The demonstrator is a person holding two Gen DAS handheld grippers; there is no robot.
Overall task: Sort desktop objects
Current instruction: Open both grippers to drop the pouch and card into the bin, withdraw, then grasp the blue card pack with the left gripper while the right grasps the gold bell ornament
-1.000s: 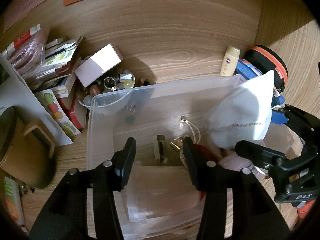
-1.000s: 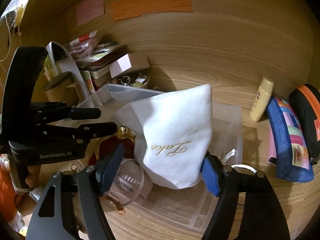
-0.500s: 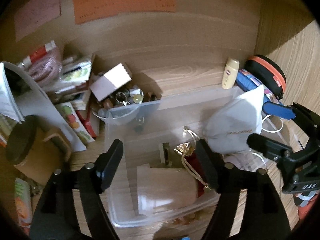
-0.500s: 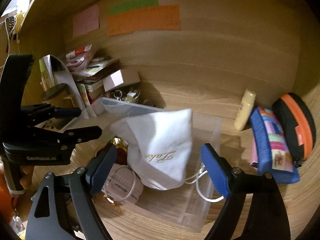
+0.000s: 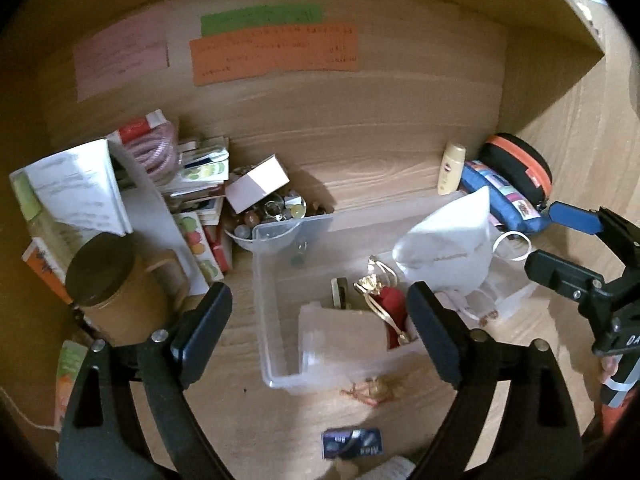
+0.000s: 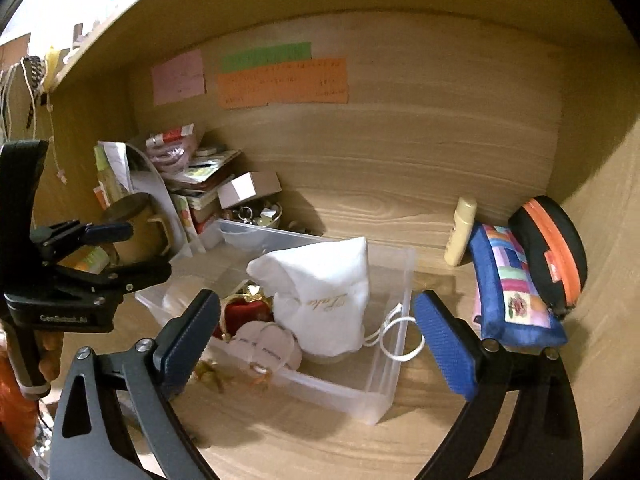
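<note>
Clear plastic bin (image 6: 390, 368): set on the wooden desk (image 6: 320, 448), near its middle.

Contents of bin: 1 white cloth pouch (image 6: 324, 300) with gold script, upright at the right end, its white cord (image 6: 394, 340) looped over the rim; 1 red pouch (image 5: 390, 302) with gold trim beside it; 1 translucent cup (image 5: 340, 336) lying on its side.

Left gripper (image 5: 320, 328): fingers spread wide, nothing held, positioned above the bin.

Right gripper (image 6: 316, 344): blue-padded fingers (image 6: 444, 348) spread wide, nothing held, positioned before the bin.

Right of bin: 1 cream bottle (image 6: 460, 230), 1 blue patchwork pouch (image 6: 508, 288), 1 black and orange case (image 6: 554, 248).

Left of bin: 1 brown lidded mug (image 5: 116, 284), stacked booklets (image 5: 200, 184), 1 bowl of trinkets (image 5: 272, 220).
</note>
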